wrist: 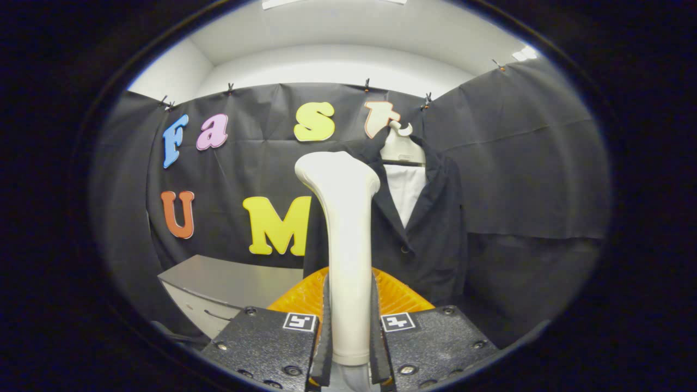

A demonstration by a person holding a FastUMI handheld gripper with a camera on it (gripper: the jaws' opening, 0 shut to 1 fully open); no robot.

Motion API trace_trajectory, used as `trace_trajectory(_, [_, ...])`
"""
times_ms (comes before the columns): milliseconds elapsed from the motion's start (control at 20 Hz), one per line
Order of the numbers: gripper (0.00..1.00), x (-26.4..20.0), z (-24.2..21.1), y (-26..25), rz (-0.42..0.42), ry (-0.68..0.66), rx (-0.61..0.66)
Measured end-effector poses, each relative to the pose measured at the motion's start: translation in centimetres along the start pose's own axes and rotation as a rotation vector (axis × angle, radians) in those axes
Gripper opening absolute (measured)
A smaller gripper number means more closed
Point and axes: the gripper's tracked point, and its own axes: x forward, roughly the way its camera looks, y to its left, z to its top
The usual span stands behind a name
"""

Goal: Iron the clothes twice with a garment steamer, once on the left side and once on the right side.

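My gripper (349, 305) is shut on the handle of a cream-white garment steamer (344, 218), which stands upright between the two fingers with its wide head at the top. Beyond it a dark jacket (430, 234) over a white shirt (405, 193) hangs on a white hanger (401, 144) against the booth's wall. The steamer's head is left of the jacket's collar and covers part of the jacket's left side. I cannot tell how near the head is to the cloth.
A grey cabinet (228, 283) with a drawer handle stands low, left of the jacket. The black cloth wall (533, 179) closes in behind and to the right of the jacket.
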Motion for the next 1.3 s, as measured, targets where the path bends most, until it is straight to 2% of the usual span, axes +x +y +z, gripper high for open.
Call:
trace_trajectory(200, [0.30, 2.2, 2.1, -2.5, 0.002, -0.055, 0.038])
trace_trajectory(400, [0.30, 4.2, 4.6, -3.7, 0.032, -0.135, 0.019])
trace_trajectory(850, [0.30, 9.5, 8.9, -4.4, 0.059, -0.258, -0.003])
trace_trajectory(1050, [0.30, 11.4, 8.2, -4.0, 0.050, -0.257, -0.008])
trace_trajectory(1300, [0.30, 13.0, 5.2, -3.7, 0.009, -0.200, -0.035])
